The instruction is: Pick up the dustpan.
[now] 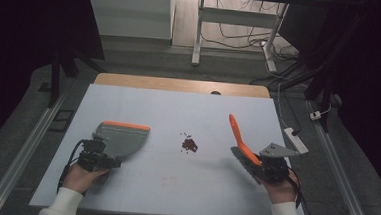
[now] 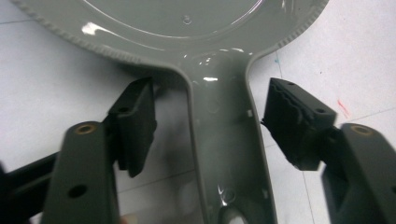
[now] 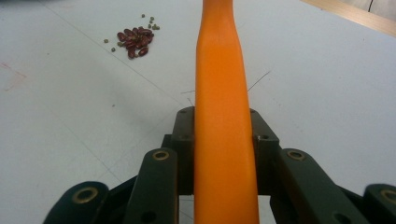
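In the left gripper view the grey dustpan (image 2: 224,140) runs off the top edge, so its pan is cut away, and its handle's end drops past the bottom edge. In the right gripper view the orange brush handle (image 3: 222,116) leaves the frame at top and bottom; its bristles are out of sight there. From the high view the small heap of beans (image 1: 189,145) near the table's middle is too small to count.
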A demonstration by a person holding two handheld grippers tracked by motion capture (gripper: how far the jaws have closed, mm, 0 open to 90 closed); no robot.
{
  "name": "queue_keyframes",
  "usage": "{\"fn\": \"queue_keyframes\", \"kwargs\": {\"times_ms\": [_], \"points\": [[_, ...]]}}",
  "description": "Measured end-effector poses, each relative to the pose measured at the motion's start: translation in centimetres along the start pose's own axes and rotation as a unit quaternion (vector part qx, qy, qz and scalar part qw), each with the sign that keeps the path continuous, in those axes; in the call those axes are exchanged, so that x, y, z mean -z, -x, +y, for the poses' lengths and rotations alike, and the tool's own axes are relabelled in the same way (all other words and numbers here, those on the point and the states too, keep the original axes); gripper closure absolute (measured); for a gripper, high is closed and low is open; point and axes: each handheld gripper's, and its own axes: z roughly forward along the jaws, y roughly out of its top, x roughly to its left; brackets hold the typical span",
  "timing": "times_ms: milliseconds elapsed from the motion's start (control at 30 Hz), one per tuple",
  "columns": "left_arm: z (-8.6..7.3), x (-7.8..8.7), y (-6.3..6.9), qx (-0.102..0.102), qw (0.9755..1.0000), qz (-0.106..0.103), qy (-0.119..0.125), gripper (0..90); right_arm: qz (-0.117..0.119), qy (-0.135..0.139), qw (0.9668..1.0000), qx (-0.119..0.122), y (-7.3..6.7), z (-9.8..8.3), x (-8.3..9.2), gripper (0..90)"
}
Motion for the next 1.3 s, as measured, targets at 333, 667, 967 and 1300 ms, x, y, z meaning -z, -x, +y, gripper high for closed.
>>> {"fn": "queue_keyframes", "kwargs": {"times_ms": [333,667,967,1300], "points": [[0.1,-0.2,-0.2,0.018,0.9997,-0.014,0.004,54.9,-0.001,0.0,1.0,0.002,-0.1,0.0,0.1,70.0],[0.0,0.0,-1.0,0.024,0.999,-0.034,0.016,61.3,0.001,-0.001,1.0,0.0,0.1,-0.1,0.1,70.0],[0.0,0.5,-1.7,0.019,0.9976,-0.055,0.038,61.8,0.004,-0.001,1.0,0.003,0.0,0.0,0.0,70.0],[-0.1,1.1,-2.0,0.004,0.9962,-0.063,0.06,62.0,0.002,0.0,1.0,0.003,0.0,0.0,0.1,70.0]]}}
